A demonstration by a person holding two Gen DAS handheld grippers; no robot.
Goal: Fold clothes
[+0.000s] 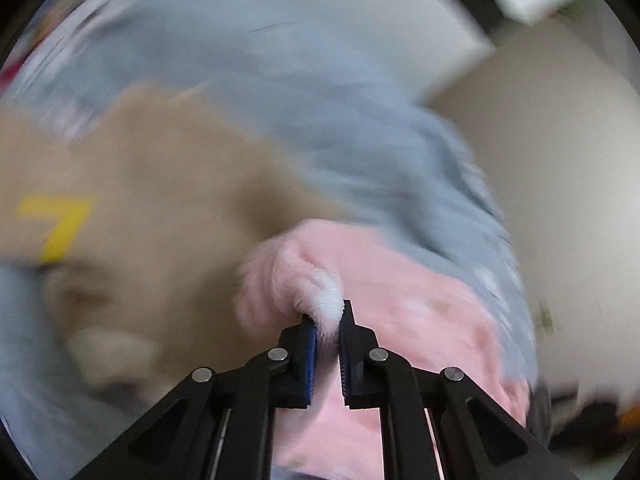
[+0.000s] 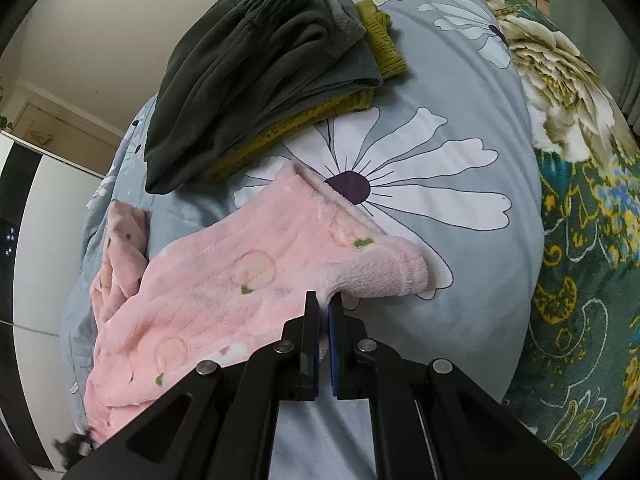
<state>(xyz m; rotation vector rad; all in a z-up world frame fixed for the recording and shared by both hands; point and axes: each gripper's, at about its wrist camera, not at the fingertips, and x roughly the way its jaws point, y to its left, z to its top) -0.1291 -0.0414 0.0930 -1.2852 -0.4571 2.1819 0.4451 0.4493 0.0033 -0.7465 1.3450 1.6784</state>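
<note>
A fluffy pink garment (image 2: 224, 280) with peach prints lies spread on the blue floral bedsheet (image 2: 440, 240). My right gripper (image 2: 325, 300) is shut on its near edge, beside a thick folded cuff (image 2: 392, 276). In the left wrist view, which is blurred by motion, my left gripper (image 1: 328, 316) is shut on a pink and white fluffy edge of the same garment (image 1: 400, 300), lifted off the bed. A beige garment (image 1: 160, 200) with a yellow mark lies to the left of it.
A folded stack of dark grey trousers (image 2: 248, 64) over a mustard knit (image 2: 384, 40) sits at the far side of the bed. A green floral quilt (image 2: 580, 240) runs along the right. A white cabinet (image 2: 52, 248) stands at the left.
</note>
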